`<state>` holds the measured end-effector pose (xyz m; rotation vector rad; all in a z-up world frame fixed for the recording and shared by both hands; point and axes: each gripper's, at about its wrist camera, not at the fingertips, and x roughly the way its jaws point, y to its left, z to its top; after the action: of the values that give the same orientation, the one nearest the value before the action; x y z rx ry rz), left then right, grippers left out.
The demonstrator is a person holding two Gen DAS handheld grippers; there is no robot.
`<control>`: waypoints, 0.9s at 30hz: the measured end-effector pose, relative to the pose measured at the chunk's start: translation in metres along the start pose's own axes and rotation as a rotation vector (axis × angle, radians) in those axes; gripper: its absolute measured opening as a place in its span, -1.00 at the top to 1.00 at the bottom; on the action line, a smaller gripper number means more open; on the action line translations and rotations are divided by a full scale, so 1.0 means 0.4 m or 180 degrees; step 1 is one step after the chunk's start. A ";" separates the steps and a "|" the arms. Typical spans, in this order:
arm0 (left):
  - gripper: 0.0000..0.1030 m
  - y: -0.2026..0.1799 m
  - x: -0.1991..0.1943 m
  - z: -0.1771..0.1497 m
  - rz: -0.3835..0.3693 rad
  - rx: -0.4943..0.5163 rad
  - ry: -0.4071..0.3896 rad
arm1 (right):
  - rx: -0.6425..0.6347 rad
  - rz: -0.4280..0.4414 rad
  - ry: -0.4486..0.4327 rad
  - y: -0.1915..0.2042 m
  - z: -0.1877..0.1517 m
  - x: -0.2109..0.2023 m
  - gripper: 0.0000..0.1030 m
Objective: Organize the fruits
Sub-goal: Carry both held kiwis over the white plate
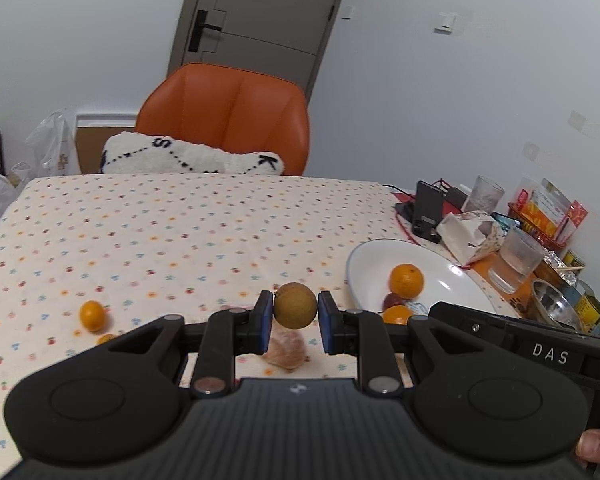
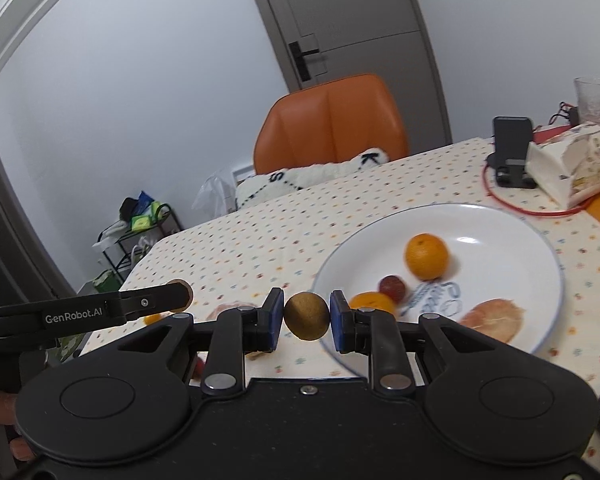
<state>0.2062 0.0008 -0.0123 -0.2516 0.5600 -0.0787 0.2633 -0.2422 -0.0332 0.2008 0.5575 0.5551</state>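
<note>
My left gripper [image 1: 295,312] is shut on a round brown fruit [image 1: 295,304], held above the dotted tablecloth [image 1: 180,240]. My right gripper [image 2: 306,322] is shut on a second brown fruit [image 2: 306,314], left of the white plate [image 2: 500,232]. On the plate lie a large orange [image 2: 426,256], a small red fruit [image 2: 393,287], a small orange [image 2: 372,302] and a peeled citrus piece [image 2: 492,318]. Loose on the cloth are a small orange [image 1: 93,315], another one [image 1: 107,338] partly hidden, and a peeled citrus [image 1: 286,350] under my left gripper.
An orange chair [image 1: 228,120] with a white cushion [image 1: 188,156] stands at the table's far side. At the right edge crowd a phone stand [image 1: 428,208], a tissue box [image 1: 472,236], glasses [image 1: 516,260], a metal bowl [image 1: 556,304] and snack packets [image 1: 548,212].
</note>
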 end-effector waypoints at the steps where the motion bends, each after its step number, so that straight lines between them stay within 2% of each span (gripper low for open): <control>1: 0.57 -0.008 0.003 0.001 -0.0013 0.0012 0.0002 | 0.0009 -0.0013 -0.0013 -0.008 0.001 -0.005 0.55; 27: 0.56 -0.173 0.130 -0.004 -0.0275 0.0234 0.0230 | 0.0409 -0.0316 -0.0132 -0.209 0.005 -0.064 0.55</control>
<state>0.2490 -0.0738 -0.0225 -0.2018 0.6168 -0.1924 0.2831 -0.3260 -0.0473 0.3040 0.5603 0.4183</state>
